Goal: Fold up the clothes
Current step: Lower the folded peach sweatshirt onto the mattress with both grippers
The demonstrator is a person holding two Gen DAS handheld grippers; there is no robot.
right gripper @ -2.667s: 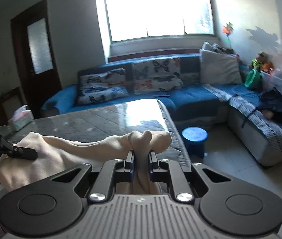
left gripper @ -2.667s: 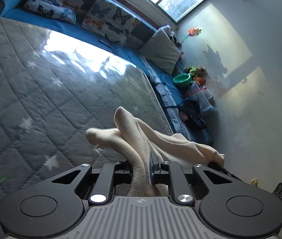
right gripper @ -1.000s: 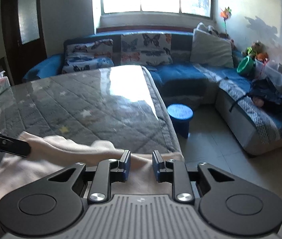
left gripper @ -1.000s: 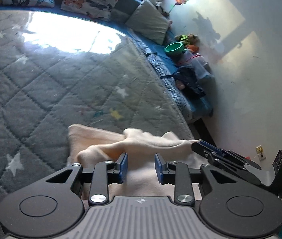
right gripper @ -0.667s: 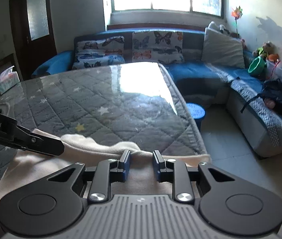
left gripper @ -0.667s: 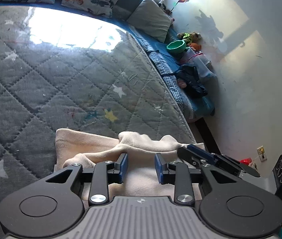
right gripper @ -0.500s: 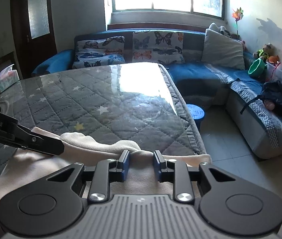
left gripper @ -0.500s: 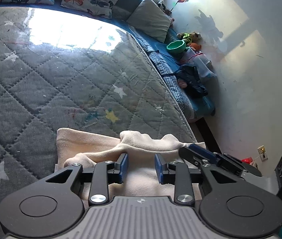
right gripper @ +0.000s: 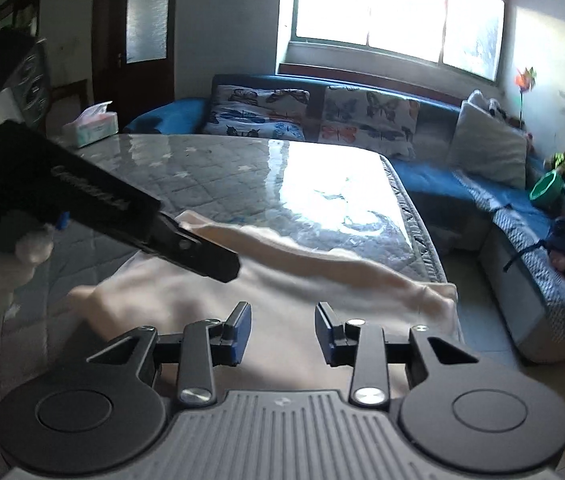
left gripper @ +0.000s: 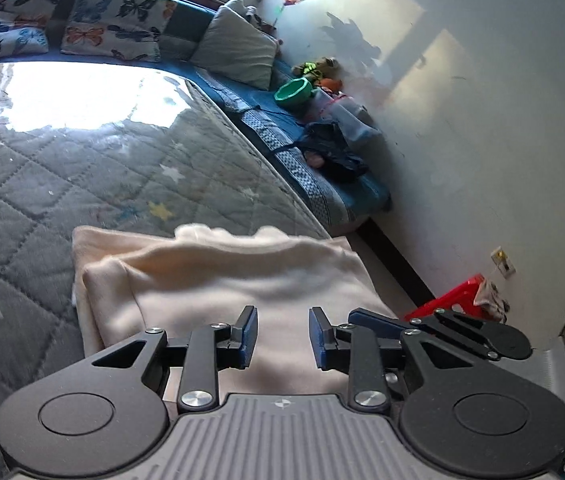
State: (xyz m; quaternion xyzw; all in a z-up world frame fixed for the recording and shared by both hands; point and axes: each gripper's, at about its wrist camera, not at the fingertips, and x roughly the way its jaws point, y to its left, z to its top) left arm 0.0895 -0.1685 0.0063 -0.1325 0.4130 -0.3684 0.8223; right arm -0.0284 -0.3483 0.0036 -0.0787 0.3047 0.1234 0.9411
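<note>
A cream garment (left gripper: 222,280) lies folded on the near corner of the grey quilted table (left gripper: 62,168); it also shows in the right wrist view (right gripper: 282,292). My left gripper (left gripper: 282,338) is open and empty, just above the garment's near part. My right gripper (right gripper: 282,334) is open and empty, above the garment's near edge. The right gripper's fingers (left gripper: 378,320) show at the right in the left wrist view. The left gripper's body (right gripper: 102,208) crosses the right wrist view from the left, its tip over the cloth.
A blue sofa (right gripper: 422,168) with butterfly cushions runs behind and right of the table. A tissue box (right gripper: 90,124) stands at the table's far left corner. A red stool (left gripper: 450,296) stands on the floor by the wall.
Both grippers let go of the garment, which now lies folded on the table. Since half a second ago both have pulled back and up from it, jaws wider apart.
</note>
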